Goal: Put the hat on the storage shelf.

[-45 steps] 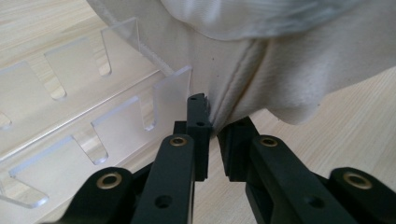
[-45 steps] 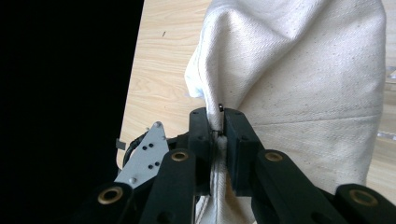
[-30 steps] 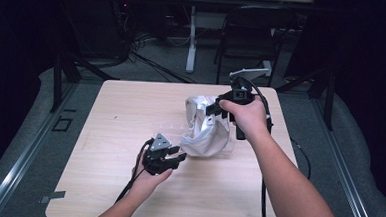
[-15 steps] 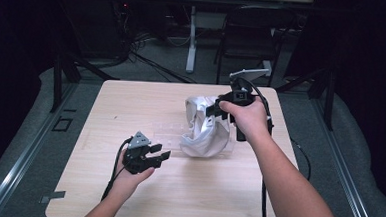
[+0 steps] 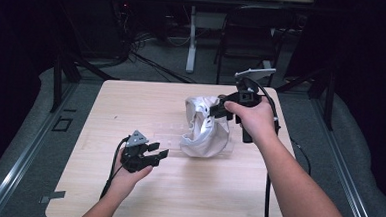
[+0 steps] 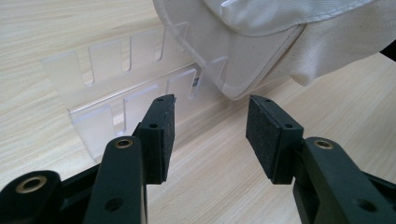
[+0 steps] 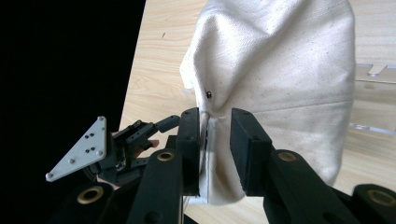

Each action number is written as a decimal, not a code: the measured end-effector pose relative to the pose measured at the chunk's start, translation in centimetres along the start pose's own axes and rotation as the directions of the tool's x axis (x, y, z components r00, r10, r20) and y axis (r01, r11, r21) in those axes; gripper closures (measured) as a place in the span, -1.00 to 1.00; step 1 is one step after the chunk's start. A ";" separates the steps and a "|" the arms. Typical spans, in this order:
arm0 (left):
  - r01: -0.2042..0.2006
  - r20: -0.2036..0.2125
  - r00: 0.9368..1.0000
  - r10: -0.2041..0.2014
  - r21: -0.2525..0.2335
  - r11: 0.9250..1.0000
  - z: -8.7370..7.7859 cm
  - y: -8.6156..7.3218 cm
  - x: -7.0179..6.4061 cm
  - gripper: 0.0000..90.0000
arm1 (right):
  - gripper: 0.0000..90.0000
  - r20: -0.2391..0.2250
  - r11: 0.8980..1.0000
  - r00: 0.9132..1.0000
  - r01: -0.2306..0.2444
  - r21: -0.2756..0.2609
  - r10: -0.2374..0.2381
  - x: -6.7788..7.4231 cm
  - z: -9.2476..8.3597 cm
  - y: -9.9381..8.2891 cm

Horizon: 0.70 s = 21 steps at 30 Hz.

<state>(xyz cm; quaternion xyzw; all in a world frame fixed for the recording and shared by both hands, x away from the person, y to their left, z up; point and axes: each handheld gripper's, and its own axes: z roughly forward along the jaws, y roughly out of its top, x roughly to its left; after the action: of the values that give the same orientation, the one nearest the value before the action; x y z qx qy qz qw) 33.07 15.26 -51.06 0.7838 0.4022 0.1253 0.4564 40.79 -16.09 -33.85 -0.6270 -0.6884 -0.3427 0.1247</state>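
Grippers differ in state: the right gripper [image 5: 215, 111] is clenched on a fold of the white canvas cloth bag [image 5: 206, 131], holding it up off the light wooden tabletop [image 5: 131, 100]. The left gripper [image 5: 157, 151] is released, jaws spread with nothing between them, low over the tabletop just left of the bag. A clear acrylic slotted rack [image 6: 116, 84] lies ahead of it, its far end under the bag's hem.
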 end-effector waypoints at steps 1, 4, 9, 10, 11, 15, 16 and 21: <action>0.007 0.000 1.000 -0.007 -0.001 1.000 0.0 0.0 0.0 0.16 | 0.63 -0.001 1.000 1.000 0.000 -0.001 0.000 0.0 -0.2 -0.1; 0.008 -0.001 1.000 -0.008 -0.003 1.000 0.0 0.0 0.0 0.16 | 0.60 -0.006 1.000 1.000 0.009 -0.005 -0.009 0.0 -0.7 -0.4; 0.009 -0.002 1.000 -0.009 0.000 1.000 -0.1 0.0 0.1 0.16 | 0.56 -0.008 1.000 1.000 0.024 0.009 -0.024 -0.3 -1.3 -1.1; 0.009 -0.003 1.000 -0.009 -0.001 1.000 -0.1 0.0 0.1 0.16 | 0.55 -0.005 1.000 1.000 0.023 0.000 -0.023 -0.3 -1.4 -1.2; 0.009 -0.004 1.000 -0.009 -0.003 1.000 0.0 0.0 0.0 0.16 | 0.53 0.001 0.999 0.999 0.041 -0.002 -0.041 -0.5 -1.7 -1.5; 0.009 -0.005 1.000 -0.009 -0.002 1.000 0.0 0.0 0.0 0.14 | 0.52 -0.006 0.999 0.999 0.050 0.001 -0.050 -0.6 -2.1 -2.1; 0.010 -0.006 1.000 -0.010 -0.002 1.000 0.0 0.0 0.0 0.14 | 0.51 -0.003 0.998 0.998 0.062 0.000 -0.062 -0.7 -2.2 -2.3; 0.008 -0.014 1.000 -0.008 -0.003 1.000 -0.1 0.0 0.0 0.13 | 0.48 -0.008 0.996 0.995 0.094 -0.007 -0.094 -1.1 -2.2 -3.5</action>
<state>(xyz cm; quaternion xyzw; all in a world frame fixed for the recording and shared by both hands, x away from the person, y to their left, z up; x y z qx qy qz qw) 33.02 15.36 -50.99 0.7807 0.4082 0.1293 0.4551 37.12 -18.30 -34.00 -0.5926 -0.7156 -0.3531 0.1094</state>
